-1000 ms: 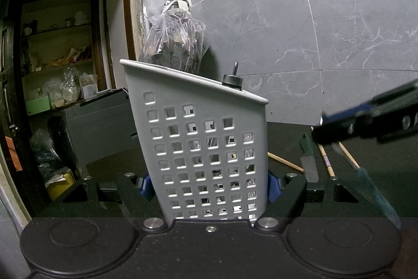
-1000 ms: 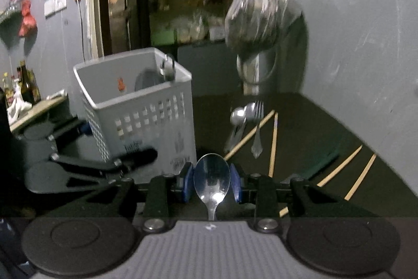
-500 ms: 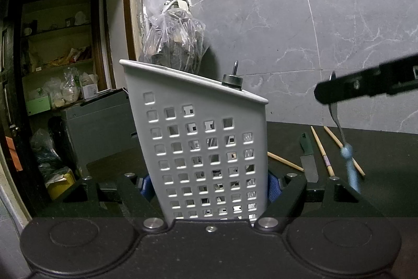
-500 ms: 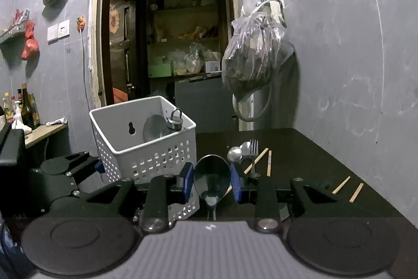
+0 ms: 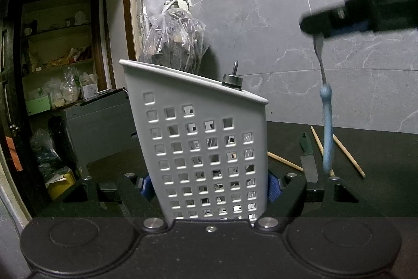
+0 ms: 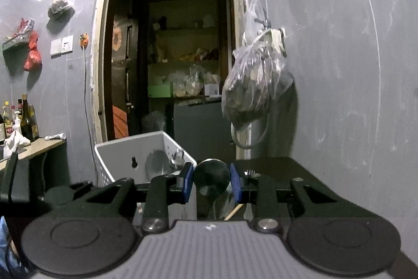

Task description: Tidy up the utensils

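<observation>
Left gripper [image 5: 209,187] clamped on the white perforated basket [image 5: 203,148], blue pads pressed to both side walls; the basket fills the middle of the left wrist view.

Right gripper [image 6: 212,182] closed on a spoon [image 6: 212,175], bowl pinched between the blue pads. In the left wrist view it sits at 2 o'clock, well above the dark table [image 5: 378,148], spoon hanging straight down with its light blue handle [image 5: 327,132] lowest.

On the table at 3 o'clock of the basket: green-handled knife [image 5: 307,158], wooden chopsticks [image 5: 348,154]. Right wrist view: basket at 9 o'clock of the jaws, round metal piece inside.
</observation>
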`<state>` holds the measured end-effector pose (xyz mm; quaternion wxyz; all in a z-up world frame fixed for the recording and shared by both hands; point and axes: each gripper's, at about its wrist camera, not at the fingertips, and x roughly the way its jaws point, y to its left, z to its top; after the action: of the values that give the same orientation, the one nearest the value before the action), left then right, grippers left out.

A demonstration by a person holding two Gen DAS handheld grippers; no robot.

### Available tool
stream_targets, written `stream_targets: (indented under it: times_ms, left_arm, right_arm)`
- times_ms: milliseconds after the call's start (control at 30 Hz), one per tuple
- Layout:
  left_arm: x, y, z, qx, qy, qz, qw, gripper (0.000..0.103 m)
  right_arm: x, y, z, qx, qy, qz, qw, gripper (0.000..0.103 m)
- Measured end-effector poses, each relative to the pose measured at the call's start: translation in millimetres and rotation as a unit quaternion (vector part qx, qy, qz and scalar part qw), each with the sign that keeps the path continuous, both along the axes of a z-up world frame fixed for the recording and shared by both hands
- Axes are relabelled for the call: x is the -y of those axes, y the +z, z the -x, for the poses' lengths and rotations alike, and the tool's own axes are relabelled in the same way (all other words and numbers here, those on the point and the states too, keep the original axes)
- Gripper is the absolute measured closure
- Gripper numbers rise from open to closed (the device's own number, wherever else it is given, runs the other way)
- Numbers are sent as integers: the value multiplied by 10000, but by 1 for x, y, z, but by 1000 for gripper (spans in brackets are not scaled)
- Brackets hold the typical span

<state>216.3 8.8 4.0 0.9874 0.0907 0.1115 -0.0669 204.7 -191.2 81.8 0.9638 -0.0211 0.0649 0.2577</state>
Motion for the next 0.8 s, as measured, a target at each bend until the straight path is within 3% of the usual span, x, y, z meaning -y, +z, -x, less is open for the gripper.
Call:
stream_targets:
  times_ms: [267,500,667,800]
  left_arm:
    - [0,0,0,-1,3,-2,10000,25]
    - [0,0,0,-1,2,-6,10000,25]
    - [0,0,0,1,2,-3,10000,25]
    - [0,0,0,1,4,-4,10000,25]
  right_arm:
    - [-9,40,9,757,76,4,9971,69]
    - [-36,75,14,1581,494,-197,9860,69]
    - [-64,80,1,1657,906,-231,9817,69]
    - [-80,71,-10,1439,1091,-189,9834,69]
